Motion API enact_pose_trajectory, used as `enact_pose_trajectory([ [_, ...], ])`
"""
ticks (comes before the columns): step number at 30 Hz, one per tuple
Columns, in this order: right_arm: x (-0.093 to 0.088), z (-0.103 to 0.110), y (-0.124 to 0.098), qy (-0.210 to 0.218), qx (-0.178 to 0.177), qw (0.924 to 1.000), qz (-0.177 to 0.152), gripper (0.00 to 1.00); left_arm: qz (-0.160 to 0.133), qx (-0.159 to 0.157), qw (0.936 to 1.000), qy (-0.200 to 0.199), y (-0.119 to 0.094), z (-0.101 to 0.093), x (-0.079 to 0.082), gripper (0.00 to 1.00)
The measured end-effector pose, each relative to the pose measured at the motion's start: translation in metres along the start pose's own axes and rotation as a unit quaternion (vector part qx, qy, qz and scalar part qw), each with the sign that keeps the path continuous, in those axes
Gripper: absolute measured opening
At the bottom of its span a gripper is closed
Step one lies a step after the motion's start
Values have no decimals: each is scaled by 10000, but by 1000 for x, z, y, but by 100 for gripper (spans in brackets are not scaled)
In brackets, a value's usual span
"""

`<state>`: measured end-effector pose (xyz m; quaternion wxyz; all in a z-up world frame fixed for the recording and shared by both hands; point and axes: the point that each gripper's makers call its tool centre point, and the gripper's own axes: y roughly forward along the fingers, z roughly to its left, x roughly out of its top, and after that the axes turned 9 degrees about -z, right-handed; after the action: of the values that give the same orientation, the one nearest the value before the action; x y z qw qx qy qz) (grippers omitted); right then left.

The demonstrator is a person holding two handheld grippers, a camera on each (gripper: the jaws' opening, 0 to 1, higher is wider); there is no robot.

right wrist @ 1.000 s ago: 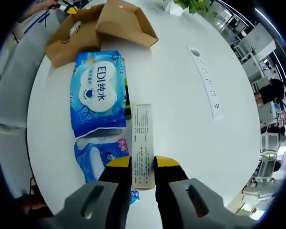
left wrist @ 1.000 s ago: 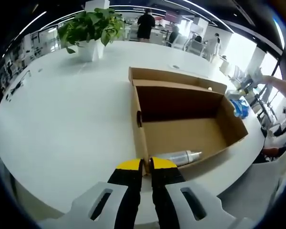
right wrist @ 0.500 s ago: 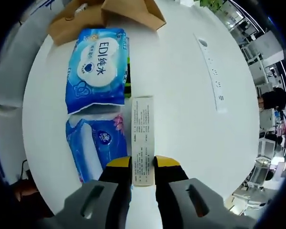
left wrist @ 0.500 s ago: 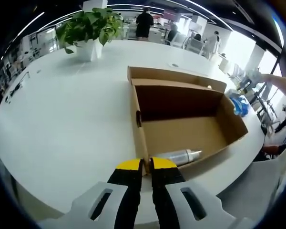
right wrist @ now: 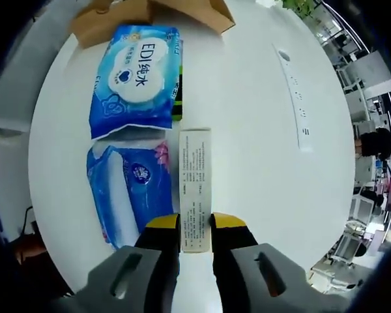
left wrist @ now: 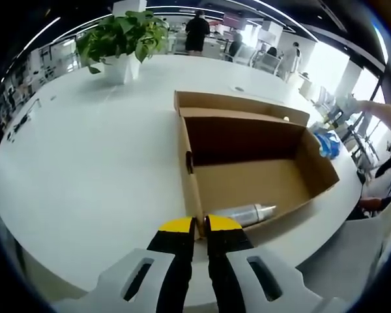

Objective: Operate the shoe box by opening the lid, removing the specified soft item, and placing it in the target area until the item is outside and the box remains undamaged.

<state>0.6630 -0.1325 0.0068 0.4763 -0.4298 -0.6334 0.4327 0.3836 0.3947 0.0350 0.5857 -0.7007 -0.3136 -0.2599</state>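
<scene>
The open cardboard shoe box (left wrist: pixel 247 182) lies on the white table, lid folded back at its far side. A silver bottle (left wrist: pixel 242 212) rests inside against the near wall. My left gripper (left wrist: pixel 200 225) is shut on the near end of the box's left wall. In the right gripper view, my right gripper (right wrist: pixel 195 225) is shut on a long white carton (right wrist: pixel 195 169) just above the table. Left of the carton lie two soft blue wipe packs: an EDI pack (right wrist: pixel 140 78) and a smaller pack (right wrist: pixel 130 195). The shoe box (right wrist: pixel 117 16) sits at the top edge.
A potted plant (left wrist: pixel 120 39) stands at the table's far left. A white power strip (right wrist: pixel 294 98) lies right of the carton. The table's edge (right wrist: pixel 42 169) runs close behind the blue packs. A person's arm (left wrist: pixel 378 114) reaches in past the box.
The right gripper view has drawn back from the shoe box, so more of the smaller blue pack shows; the carton stays in the jaws. The left gripper has not moved.
</scene>
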Motion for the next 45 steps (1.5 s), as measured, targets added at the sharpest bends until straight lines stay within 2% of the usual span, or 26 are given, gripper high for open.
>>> enact_pose_trajectory([
  [7, -1, 0, 0, -83, -10, 9999, 85, 16, 15, -17, 10000, 69, 0, 0, 0, 4],
  [12, 1, -4, 1, -128, -148, 9997, 129, 16, 3, -27, 9999, 111, 0, 0, 1, 4],
  [20, 10, -10, 1, 32, -354, 9994, 1, 17, 17, -43, 9996, 263, 0, 1, 2, 5],
  [27, 18, -12, -2, 337, -557, 9978, -144, 18, 80, -50, 9988, 482, -1, 0, 3, 5],
  [28, 20, -14, -4, 474, -707, 9962, -206, 18, 90, -60, 9986, 518, -2, -1, 3, 6],
  [32, 25, -10, -8, 793, -813, 9929, -363, 20, 104, -123, 9974, 698, -5, -5, 7, 9],
  [39, 33, 3, -18, 1261, -1016, 9846, -657, 32, 73, -283, 9935, 1098, -12, -9, 24, 14],
  [42, 32, 8, -24, 1416, -1122, 9810, -704, 34, 43, -461, 9916, 1205, -13, -16, 32, 17],
  [45, 36, 15, -33, 1700, -1262, 9729, -930, 39, 83, -649, 9868, 1479, -13, -24, 39, 19],
])
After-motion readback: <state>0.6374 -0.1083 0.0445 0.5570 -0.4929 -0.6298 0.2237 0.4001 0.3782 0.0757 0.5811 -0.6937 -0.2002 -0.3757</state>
